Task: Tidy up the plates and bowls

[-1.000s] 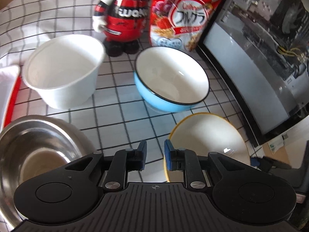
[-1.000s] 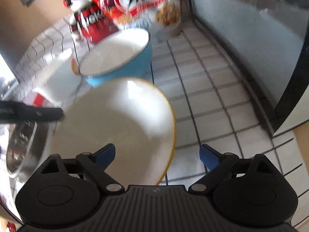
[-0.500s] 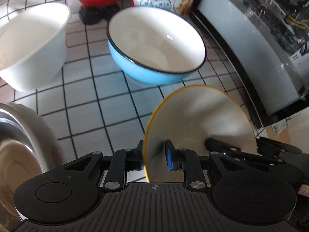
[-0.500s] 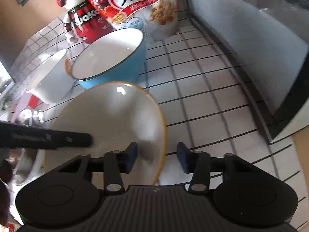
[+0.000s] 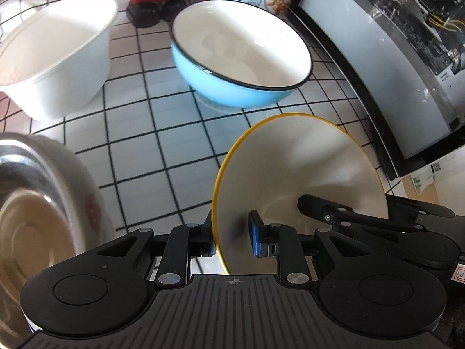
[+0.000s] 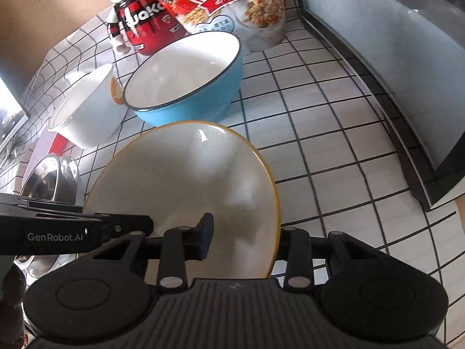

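Observation:
A white bowl with a yellow rim [image 5: 302,171] [image 6: 186,180] is held tilted above the checked cloth by both grippers. My left gripper [image 5: 232,240] is shut on its near-left rim. My right gripper [image 6: 241,238] is shut on its right rim; the right finger is hidden behind the bowl. A blue bowl [image 5: 241,55] [image 6: 186,81] stands just beyond it. A white bowl [image 5: 55,64] [image 6: 84,110] stands to the left. A steel bowl [image 5: 37,203] [image 6: 49,174] sits at the near left.
A red toy figure [image 6: 136,17] and a cereal bag [image 6: 226,3] stand behind the bowls. A glass-sided computer case [image 5: 383,58] [image 6: 392,67] runs along the right edge of the cloth.
The right gripper has closed onto the yellow-rimmed bowl's rim. The bowl has been lifted and tilted. The left gripper stays shut on it and has moved closer to the blue bowl.

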A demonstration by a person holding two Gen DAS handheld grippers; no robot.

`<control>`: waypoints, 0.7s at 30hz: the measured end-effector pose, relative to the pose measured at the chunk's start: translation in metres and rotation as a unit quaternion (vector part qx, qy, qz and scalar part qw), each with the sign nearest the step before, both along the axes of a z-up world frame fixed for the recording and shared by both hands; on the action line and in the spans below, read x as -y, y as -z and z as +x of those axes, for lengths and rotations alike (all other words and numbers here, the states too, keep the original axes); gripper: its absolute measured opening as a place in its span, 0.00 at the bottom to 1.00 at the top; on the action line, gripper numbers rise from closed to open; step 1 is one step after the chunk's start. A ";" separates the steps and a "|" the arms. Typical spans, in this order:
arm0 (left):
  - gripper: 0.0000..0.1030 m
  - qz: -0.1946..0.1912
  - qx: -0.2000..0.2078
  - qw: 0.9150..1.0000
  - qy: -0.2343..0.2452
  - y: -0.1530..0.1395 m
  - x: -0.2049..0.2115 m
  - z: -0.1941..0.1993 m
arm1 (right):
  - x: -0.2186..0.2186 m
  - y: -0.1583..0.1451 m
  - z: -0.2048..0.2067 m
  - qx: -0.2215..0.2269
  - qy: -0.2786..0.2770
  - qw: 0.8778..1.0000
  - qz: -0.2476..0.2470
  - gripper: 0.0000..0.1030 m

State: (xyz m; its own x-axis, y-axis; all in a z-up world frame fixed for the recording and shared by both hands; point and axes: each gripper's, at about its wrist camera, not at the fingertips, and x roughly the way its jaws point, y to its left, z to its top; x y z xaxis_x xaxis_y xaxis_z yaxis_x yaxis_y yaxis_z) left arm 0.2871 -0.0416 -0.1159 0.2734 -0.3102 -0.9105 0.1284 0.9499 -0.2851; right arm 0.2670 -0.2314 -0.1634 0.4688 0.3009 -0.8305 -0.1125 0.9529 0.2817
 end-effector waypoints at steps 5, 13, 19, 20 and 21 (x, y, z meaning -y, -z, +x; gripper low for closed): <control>0.23 -0.002 -0.001 0.999 -0.032 0.000 -0.021 -0.004 | -0.017 -0.001 0.005 0.002 -0.026 1.000 0.001 0.34; 0.22 0.000 0.009 0.998 -0.059 -0.001 -0.034 0.005 | -0.039 0.001 0.032 0.011 -0.050 0.999 -0.015 0.35; 0.23 0.003 0.014 0.999 -0.051 -0.002 -0.031 0.010 | -0.038 0.003 0.039 0.015 -0.054 0.998 -0.020 0.36; 0.23 0.000 0.013 0.999 -0.049 -0.002 -0.032 0.009 | -0.037 0.003 0.037 0.016 -0.054 0.998 -0.020 0.36; 0.23 -0.006 0.012 0.999 -0.047 -0.003 -0.033 0.008 | -0.037 0.002 0.035 0.019 -0.052 0.998 -0.023 0.37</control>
State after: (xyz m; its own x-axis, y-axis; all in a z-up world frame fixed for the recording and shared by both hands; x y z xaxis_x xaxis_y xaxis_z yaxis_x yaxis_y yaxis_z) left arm 0.2953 -0.0087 -0.1134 0.3233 -0.2923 -0.9000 0.0459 0.9548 -0.2936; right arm 0.3022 -0.1947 -0.1650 0.4678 0.3115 -0.8271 -0.2221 0.9472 0.2311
